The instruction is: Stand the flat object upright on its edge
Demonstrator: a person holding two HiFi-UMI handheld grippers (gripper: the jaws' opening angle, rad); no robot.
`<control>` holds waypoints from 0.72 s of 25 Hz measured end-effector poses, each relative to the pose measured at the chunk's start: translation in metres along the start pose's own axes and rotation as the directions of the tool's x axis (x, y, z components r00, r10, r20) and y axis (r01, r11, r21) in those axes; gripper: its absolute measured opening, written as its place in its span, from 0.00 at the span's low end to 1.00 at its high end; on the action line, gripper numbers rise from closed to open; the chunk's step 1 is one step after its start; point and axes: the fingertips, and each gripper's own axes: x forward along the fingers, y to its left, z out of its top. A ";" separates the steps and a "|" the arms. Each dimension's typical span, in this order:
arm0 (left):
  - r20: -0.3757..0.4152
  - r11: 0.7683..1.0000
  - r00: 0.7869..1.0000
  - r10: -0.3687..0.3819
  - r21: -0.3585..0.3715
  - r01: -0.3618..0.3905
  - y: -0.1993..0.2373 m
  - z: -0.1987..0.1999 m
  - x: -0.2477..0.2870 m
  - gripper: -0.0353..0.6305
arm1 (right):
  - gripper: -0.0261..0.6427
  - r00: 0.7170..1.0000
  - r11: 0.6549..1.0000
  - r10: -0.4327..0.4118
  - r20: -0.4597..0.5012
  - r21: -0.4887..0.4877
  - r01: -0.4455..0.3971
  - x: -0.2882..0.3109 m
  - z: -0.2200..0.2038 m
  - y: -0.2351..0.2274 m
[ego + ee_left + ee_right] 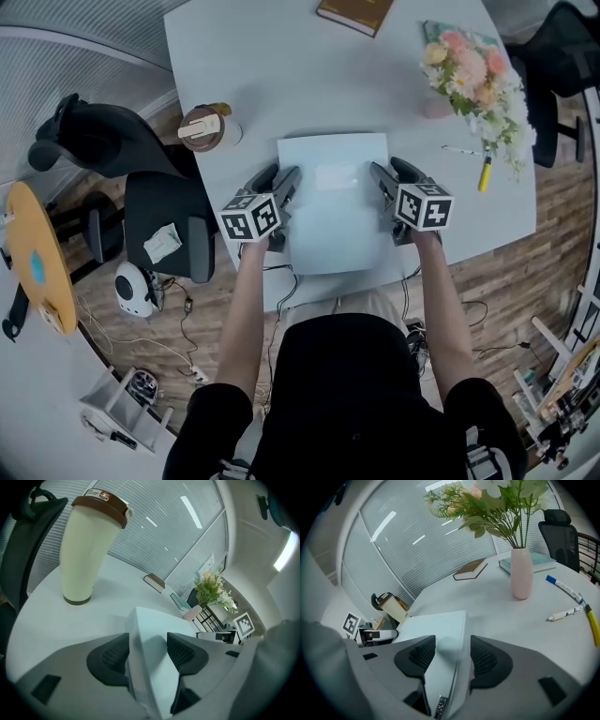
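Head view: two hand-held grippers, one flat object, seemingly two books.

the flat box lies on the table, cup left of it, vase right.

Flat object: smooth matt shell, prob. plastic. Table top smooth, matt. Tumbler semi-gloss plastic; floor wood-look planks.
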 end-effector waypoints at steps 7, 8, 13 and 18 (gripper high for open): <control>-0.015 1.000 1.000 -0.025 -0.013 0.025 0.001 -0.002 0.003 0.42 | 0.39 1.000 0.999 0.015 -0.011 0.032 -0.014 0.005 -0.004 -0.001; -0.019 1.000 0.999 -0.029 -0.012 0.029 0.001 -0.002 0.004 0.42 | 0.39 1.000 0.999 0.015 -0.012 0.034 -0.015 0.006 -0.004 -0.002; -0.032 0.999 0.999 -0.040 -0.011 0.040 0.002 -0.002 0.006 0.42 | 0.39 0.999 0.998 0.030 -0.016 0.048 -0.029 0.010 -0.004 -0.001; -0.030 0.999 0.999 -0.038 -0.018 0.037 0.001 -0.002 0.005 0.42 | 0.38 0.999 0.997 0.035 -0.012 0.063 -0.034 0.008 -0.003 0.001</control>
